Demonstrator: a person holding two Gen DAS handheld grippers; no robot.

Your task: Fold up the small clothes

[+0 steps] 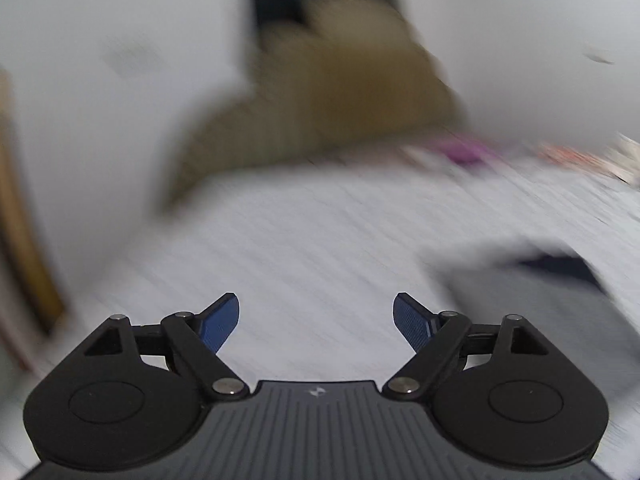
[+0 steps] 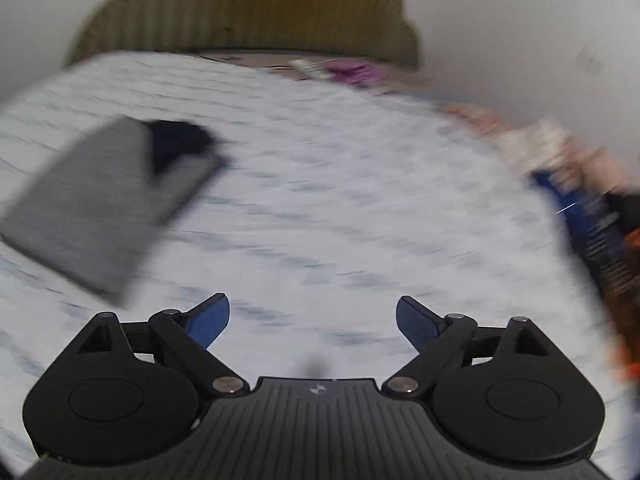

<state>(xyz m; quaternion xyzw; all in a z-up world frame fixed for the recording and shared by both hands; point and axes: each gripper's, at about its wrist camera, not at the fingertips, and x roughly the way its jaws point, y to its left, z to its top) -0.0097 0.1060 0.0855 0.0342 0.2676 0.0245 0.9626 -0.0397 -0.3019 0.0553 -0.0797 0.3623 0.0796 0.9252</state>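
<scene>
Both views are blurred by motion, so fine detail is lost. The left gripper [image 1: 316,322] hangs above a white, faintly striped counter [image 1: 320,240] with its blue-padded fingers [image 1: 220,322] spread wide apart and nothing between them. The right gripper [image 2: 312,322] is the same: fingers [image 2: 210,320] spread wide, holding nothing, over the counter [image 2: 340,200]. The task's thing, a folded grey garment [image 2: 100,208] with a dark navy part showing at its far end, lies flat on the counter toward the left edge in the right wrist view; in the left wrist view the same grey garment [image 1: 532,308] sits toward the right edge, just beyond the right-hand finger. At the far edge of the counter stands a tan upholstered chair back [image 2: 248,8], also seen in the left view [image 1: 344,80]. A small purple item [image 2: 356,72] lies near that far edge, and a heap of colourful clothes [image 2: 592,208], blue among them, crowds the right edge.
</scene>
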